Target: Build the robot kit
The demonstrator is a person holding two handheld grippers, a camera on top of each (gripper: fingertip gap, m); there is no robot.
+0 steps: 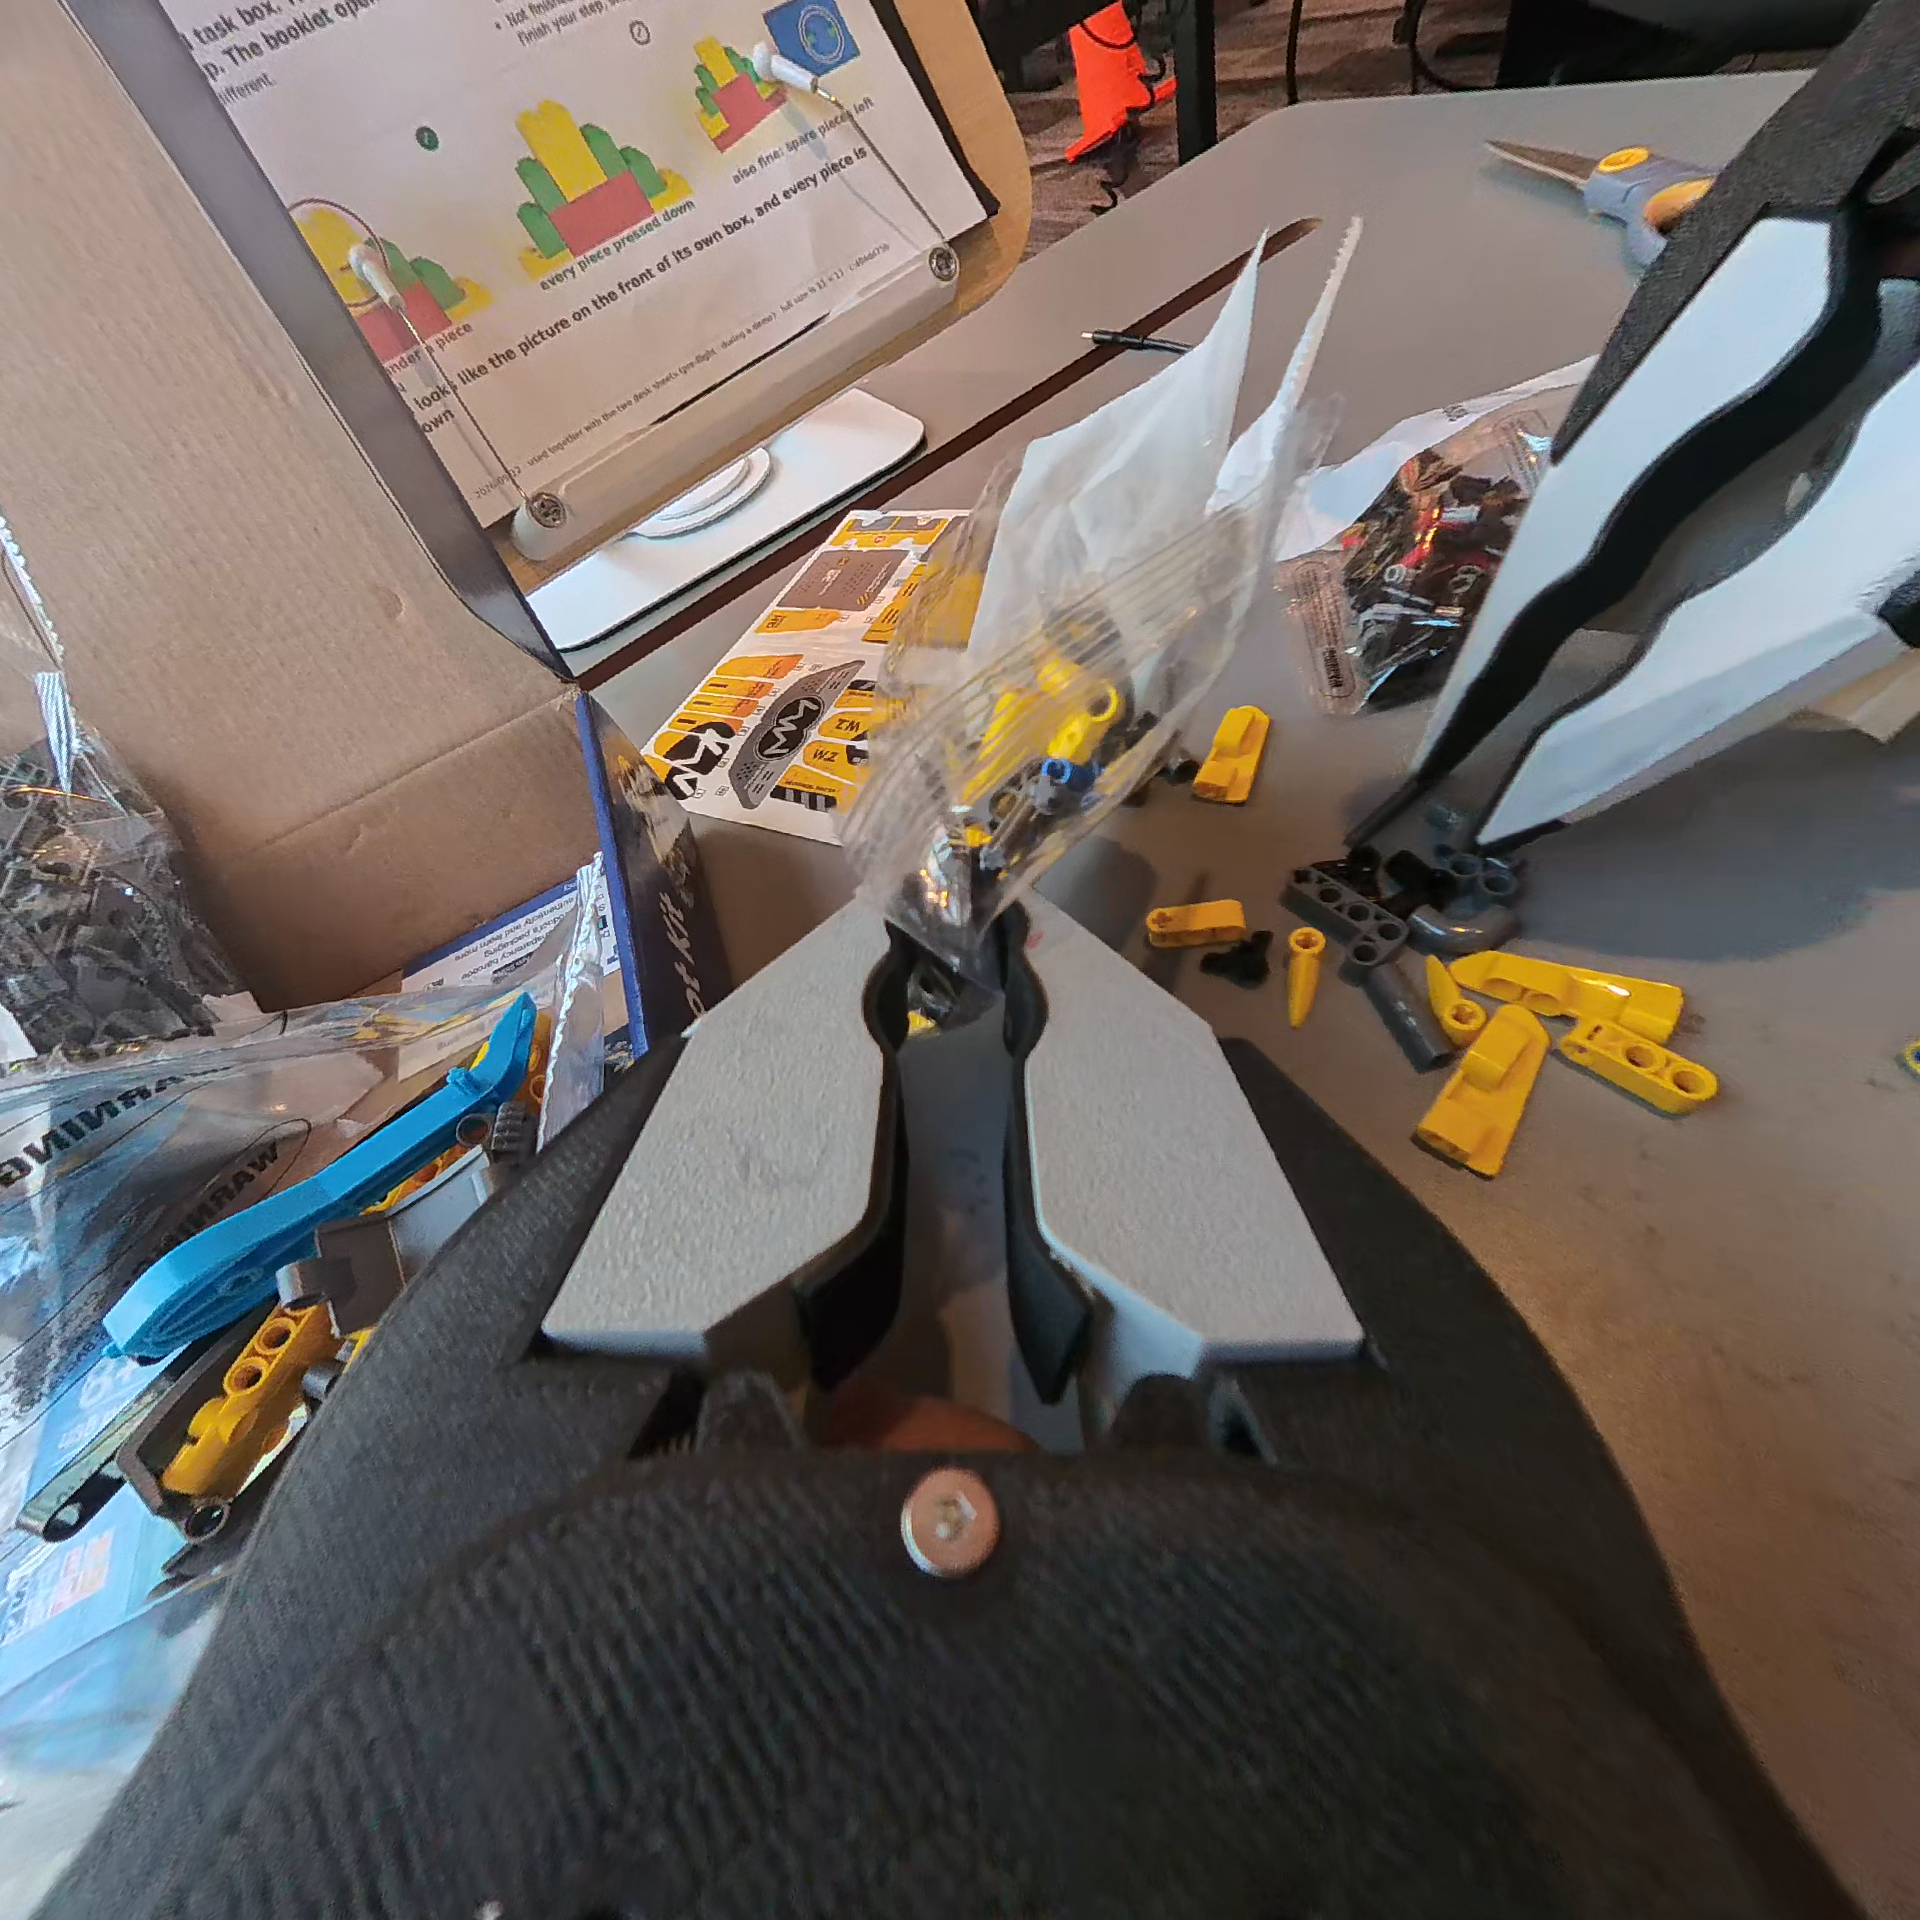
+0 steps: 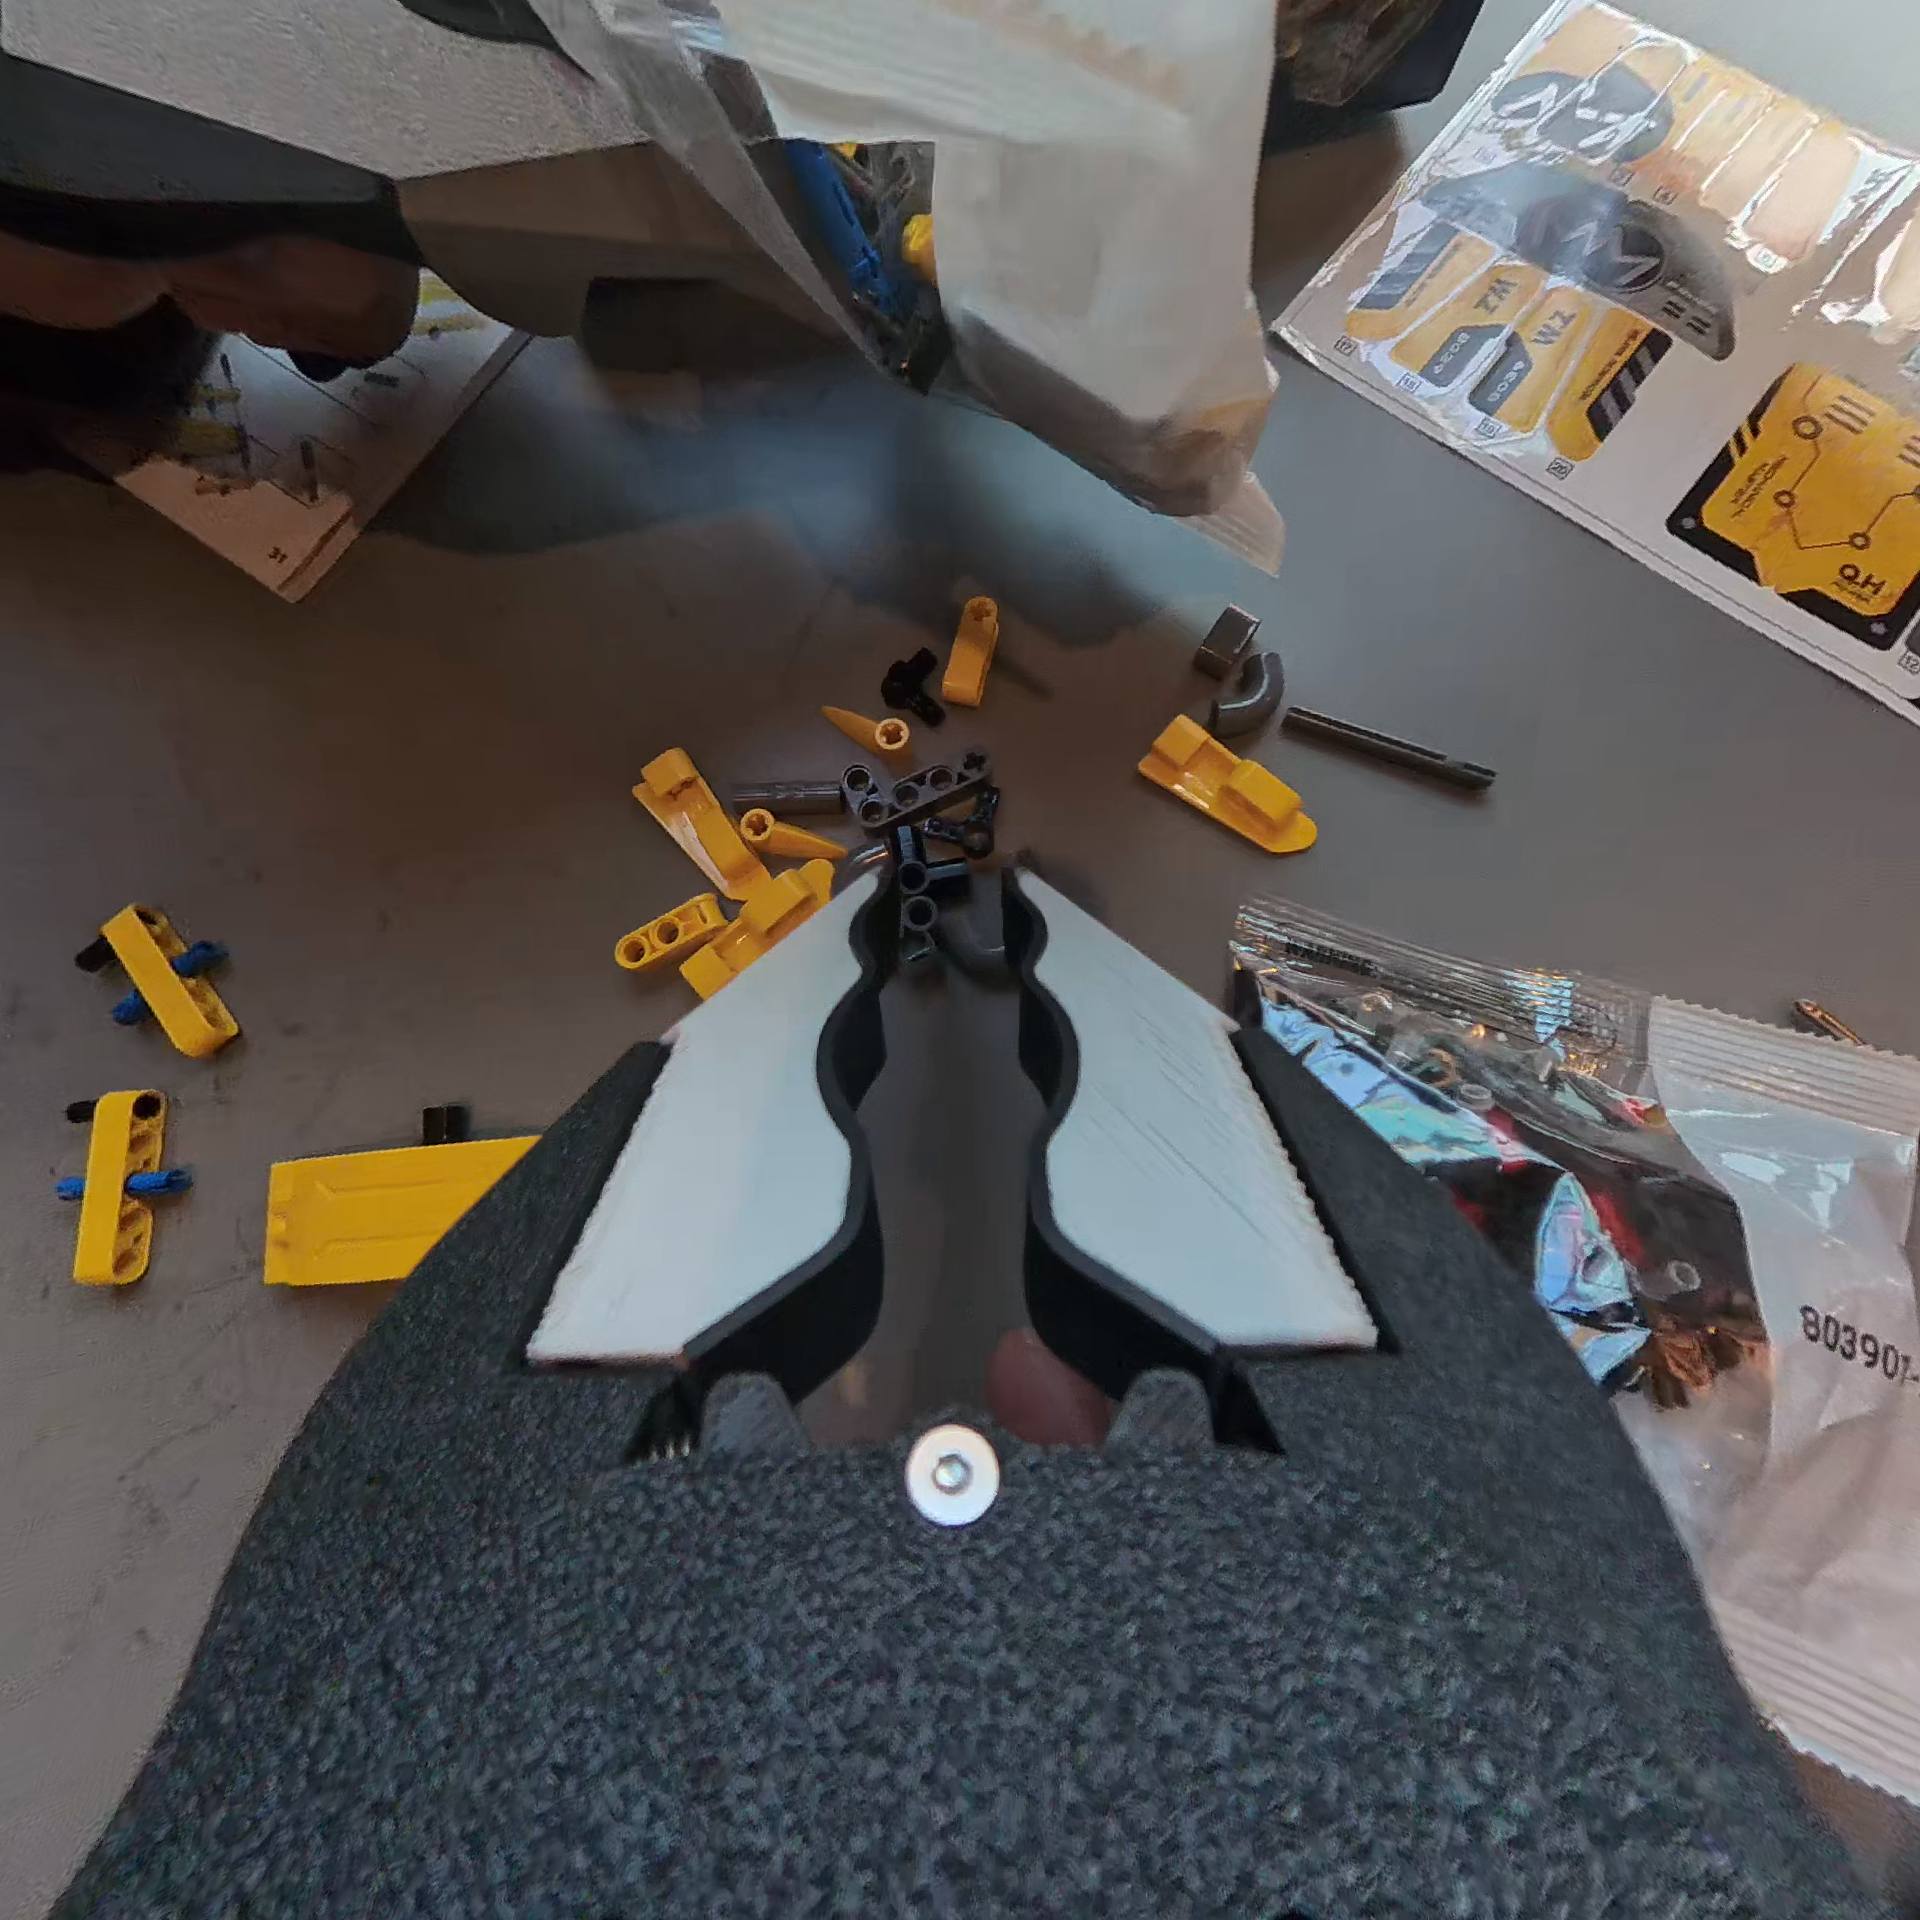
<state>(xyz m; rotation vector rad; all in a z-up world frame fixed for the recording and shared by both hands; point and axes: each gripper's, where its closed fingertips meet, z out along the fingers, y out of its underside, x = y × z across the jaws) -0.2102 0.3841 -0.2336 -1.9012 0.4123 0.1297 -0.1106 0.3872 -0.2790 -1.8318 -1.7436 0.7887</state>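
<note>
My left gripper (image 1: 951, 940) is shut on the bottom corner of a clear plastic bag (image 1: 1070, 665) and holds it up above the table. The bag has small yellow, blue and black building pieces in it and also shows in the right wrist view (image 2: 1039, 260). My right gripper (image 2: 948, 896) points down into a loose pile of yellow and dark pieces (image 2: 831, 831) on the grey table (image 2: 416, 727). Its jaws stand narrowly apart, with a black connector (image 2: 916, 899) and a grey curved piece (image 2: 977, 940) between them. I cannot tell whether they are pinched. The right gripper also shows in the left wrist view (image 1: 1439, 831).
An open cardboard box (image 1: 260, 623) with bagged parts stands at the left. A sticker sheet (image 2: 1662, 343), a sealed bag of dark pieces (image 2: 1538, 1174), an instruction booklet (image 2: 281, 468), yellow beams with blue pins (image 2: 166, 977) and a yellow panel (image 2: 384, 1205) lie around. Scissors (image 1: 1631, 177) lie far back.
</note>
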